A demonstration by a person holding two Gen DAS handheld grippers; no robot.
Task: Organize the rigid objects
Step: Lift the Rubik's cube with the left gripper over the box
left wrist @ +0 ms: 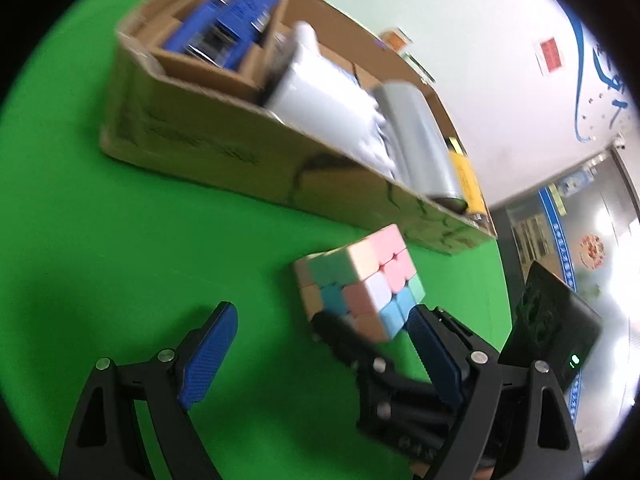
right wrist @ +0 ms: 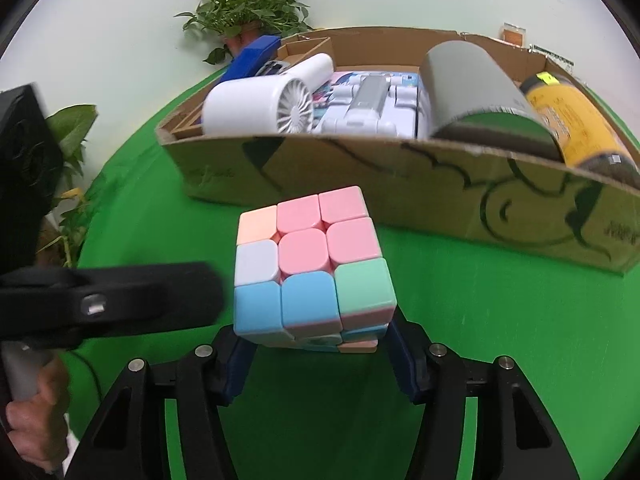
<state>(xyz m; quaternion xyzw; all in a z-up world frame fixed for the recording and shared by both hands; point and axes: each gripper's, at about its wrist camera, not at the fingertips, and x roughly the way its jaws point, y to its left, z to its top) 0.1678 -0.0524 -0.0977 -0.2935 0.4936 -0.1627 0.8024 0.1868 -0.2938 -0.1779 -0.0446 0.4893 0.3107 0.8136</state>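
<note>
A pastel puzzle cube [right wrist: 308, 264] sits between the blue pads of my right gripper [right wrist: 316, 354], which is shut on it, near the front wall of a cardboard box [right wrist: 400, 184] on the green table. In the left wrist view the cube [left wrist: 360, 280] shows with the right gripper's black fingers [left wrist: 348, 344] around it. My left gripper [left wrist: 320, 320] is open and empty, just left of the cube; its finger also shows in the right wrist view [right wrist: 120, 300].
The box holds a white handheld fan [right wrist: 264, 100], a grey cylinder [right wrist: 476, 84], a yellow canister [right wrist: 576, 120], a blue stapler [right wrist: 252, 58] and a white toy pack [right wrist: 368, 104]. A potted plant [right wrist: 244, 4] stands behind the box.
</note>
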